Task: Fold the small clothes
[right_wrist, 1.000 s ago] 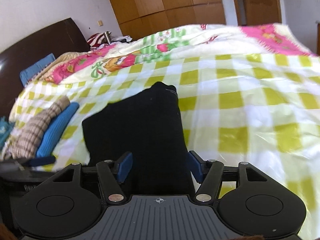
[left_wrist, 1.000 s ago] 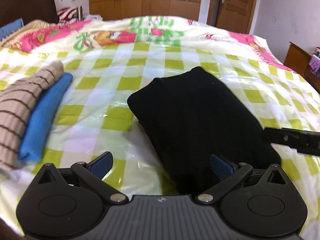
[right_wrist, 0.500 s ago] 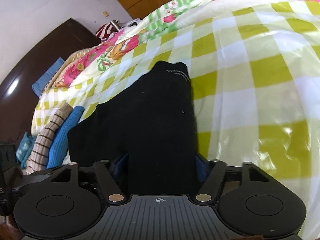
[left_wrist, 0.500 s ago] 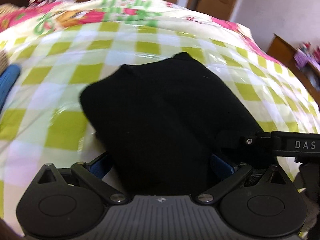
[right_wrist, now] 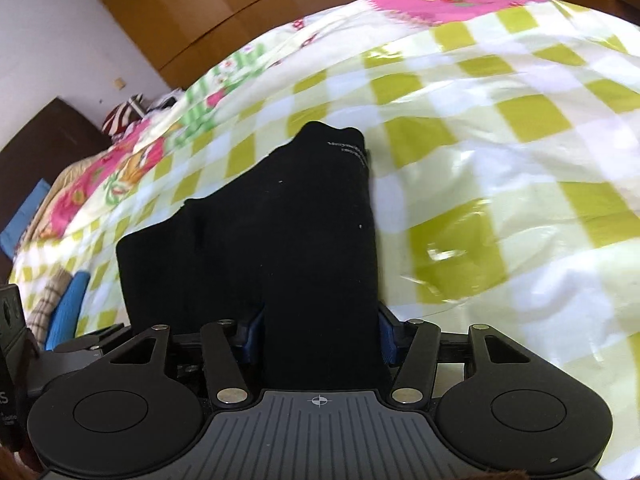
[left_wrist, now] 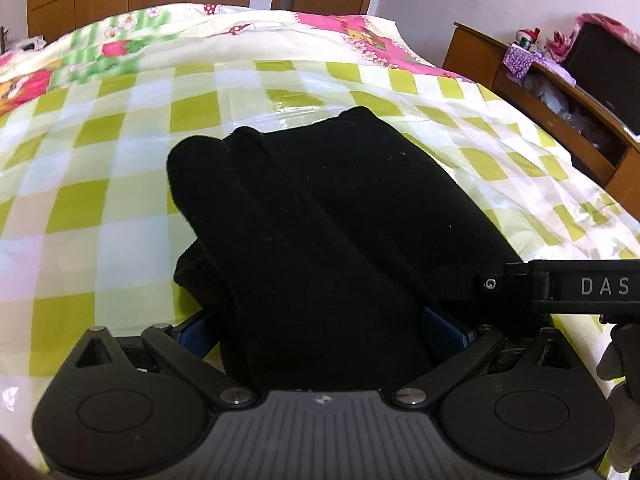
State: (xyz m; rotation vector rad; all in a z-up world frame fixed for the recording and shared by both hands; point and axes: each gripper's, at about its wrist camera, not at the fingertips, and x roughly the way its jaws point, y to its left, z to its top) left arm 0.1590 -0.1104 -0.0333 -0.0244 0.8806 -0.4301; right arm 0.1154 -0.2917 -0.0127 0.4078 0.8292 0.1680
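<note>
Both grippers, left gripper (left_wrist: pixel 320 328) and right gripper (right_wrist: pixel 318 338), now have jaws clamping the black garment (left_wrist: pixel 320 216) between them, beginning its next fold

Daylight fills the room, bright and even. The glossy checked bed cover (right_wrist: pixel 500 128) throws back white glare patches, strongest toward its right edge in the right wrist view and near its far middle in the left. That right wrist view is smeared by motion blur; the left is sharper. The black garment (left_wrist: pixel 320 220) is so dark its folds barely show. Fisheye bending curves the edges, with dark vignetted corners.
</note>
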